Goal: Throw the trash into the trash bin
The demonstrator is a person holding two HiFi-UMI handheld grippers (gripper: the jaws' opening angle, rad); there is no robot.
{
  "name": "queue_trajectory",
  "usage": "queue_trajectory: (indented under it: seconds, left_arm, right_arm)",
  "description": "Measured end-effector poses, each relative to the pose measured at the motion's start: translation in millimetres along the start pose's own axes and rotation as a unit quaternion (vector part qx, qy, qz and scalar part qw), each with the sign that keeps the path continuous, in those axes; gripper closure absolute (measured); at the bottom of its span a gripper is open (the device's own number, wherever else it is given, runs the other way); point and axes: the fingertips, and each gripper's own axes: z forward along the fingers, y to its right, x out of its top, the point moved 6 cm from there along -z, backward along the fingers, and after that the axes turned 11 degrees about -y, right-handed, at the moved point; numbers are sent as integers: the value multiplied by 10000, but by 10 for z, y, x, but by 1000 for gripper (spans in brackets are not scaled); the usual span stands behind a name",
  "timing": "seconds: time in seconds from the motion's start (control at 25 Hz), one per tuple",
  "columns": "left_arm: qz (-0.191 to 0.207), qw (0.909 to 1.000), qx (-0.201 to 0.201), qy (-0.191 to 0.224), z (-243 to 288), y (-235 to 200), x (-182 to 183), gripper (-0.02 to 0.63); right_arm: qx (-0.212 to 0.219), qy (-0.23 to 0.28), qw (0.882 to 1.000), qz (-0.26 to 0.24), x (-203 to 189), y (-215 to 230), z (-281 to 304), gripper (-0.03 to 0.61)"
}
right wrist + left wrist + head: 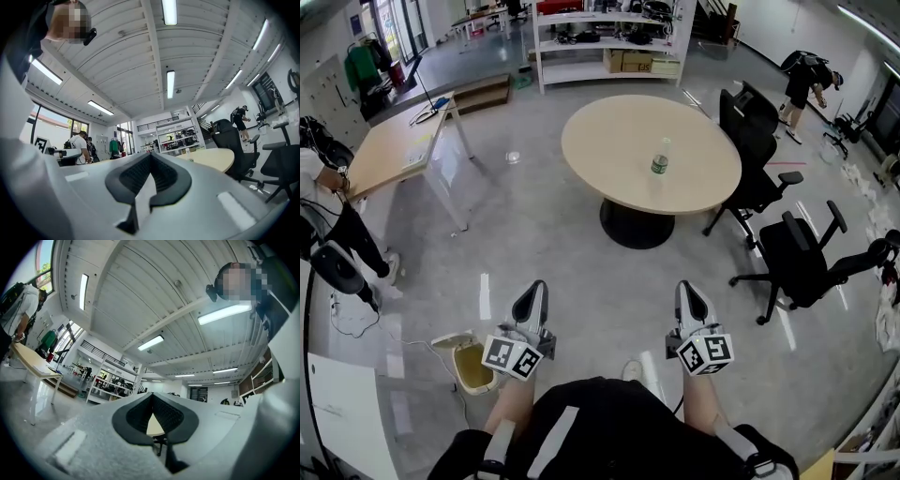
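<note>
A clear plastic bottle (661, 157) with a green label stands upright on the round beige table (609, 141), well ahead of both grippers. A small white trash bin (472, 366) with a yellowish liner sits on the floor just left of my left gripper (532, 305). That gripper is shut, with nothing between its jaws (152, 397). My right gripper (692, 302) is also shut and empty (151, 157). Both point level toward the table. In the right gripper view the bottle (187, 152) shows tiny on the table (211, 158).
Two black office chairs (806, 258) (750, 141) stand right of the table. A rectangular desk (394, 150) is at the left with a person (323, 206) beside it. White shelves (609, 42) line the back. Another person (802, 84) is at the far right.
</note>
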Motion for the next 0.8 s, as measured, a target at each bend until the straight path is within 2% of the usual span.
queue_trajectory:
  seconds: [0.48, 0.68, 0.8]
  left_arm:
    - [127, 9994, -320, -7, 1363, 710, -150, 610]
    - [100, 9982, -551, -216, 1678, 840, -325, 609]
    - [190, 9978, -513, -386, 1820, 907, -326, 610]
  right_arm:
    - [-11, 263, 9997, -10, 310, 1359, 114, 572]
    - [-229, 257, 9991, 243, 193, 1706, 71, 572]
    - [-284, 136, 9986, 423, 103, 1840, 96, 572]
